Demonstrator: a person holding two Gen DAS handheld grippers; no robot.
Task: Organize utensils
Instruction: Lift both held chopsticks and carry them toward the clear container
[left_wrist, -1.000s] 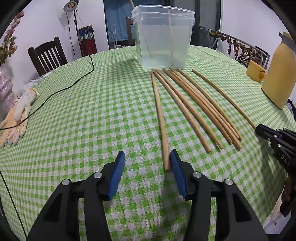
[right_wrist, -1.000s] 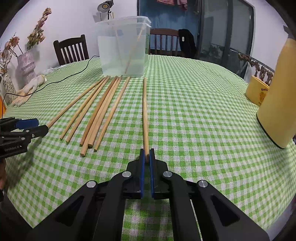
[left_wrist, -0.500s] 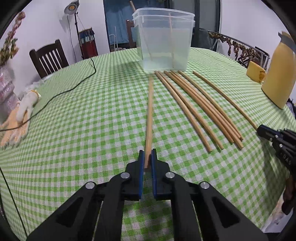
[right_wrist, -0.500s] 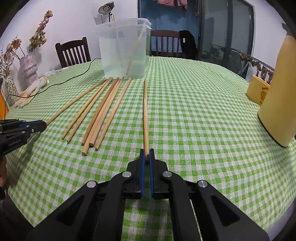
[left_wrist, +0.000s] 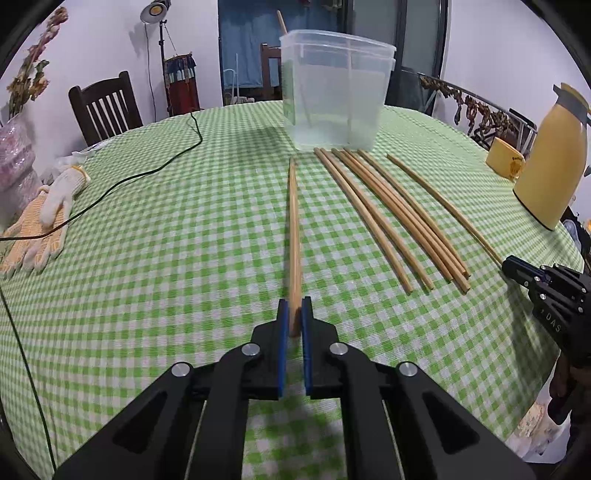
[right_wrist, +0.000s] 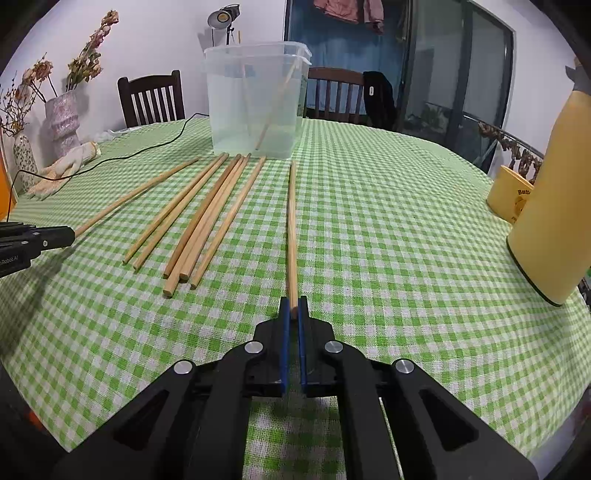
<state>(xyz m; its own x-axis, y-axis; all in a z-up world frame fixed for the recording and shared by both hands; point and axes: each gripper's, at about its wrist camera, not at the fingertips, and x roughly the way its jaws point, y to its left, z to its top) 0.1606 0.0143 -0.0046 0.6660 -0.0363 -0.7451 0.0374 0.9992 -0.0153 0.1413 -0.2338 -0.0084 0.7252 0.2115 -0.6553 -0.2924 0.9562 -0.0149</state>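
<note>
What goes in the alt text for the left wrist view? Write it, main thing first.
The left tongs are shut on the near end of one chopstick over a green checked tablecloth. Five more chopsticks lie loose to the right, before a clear plastic tub; the right tongs grip a sixth.

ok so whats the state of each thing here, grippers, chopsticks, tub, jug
left gripper: shut on the near end of one long wooden chopstick
right gripper: shut on another wooden chopstick
five loose wooden chopsticks: lying flat on the green checked tablecloth, ungripped
clear plastic tub: upright, lidless, two chopsticks leaning inside
tall yellow jug: upright, lid on
</note>
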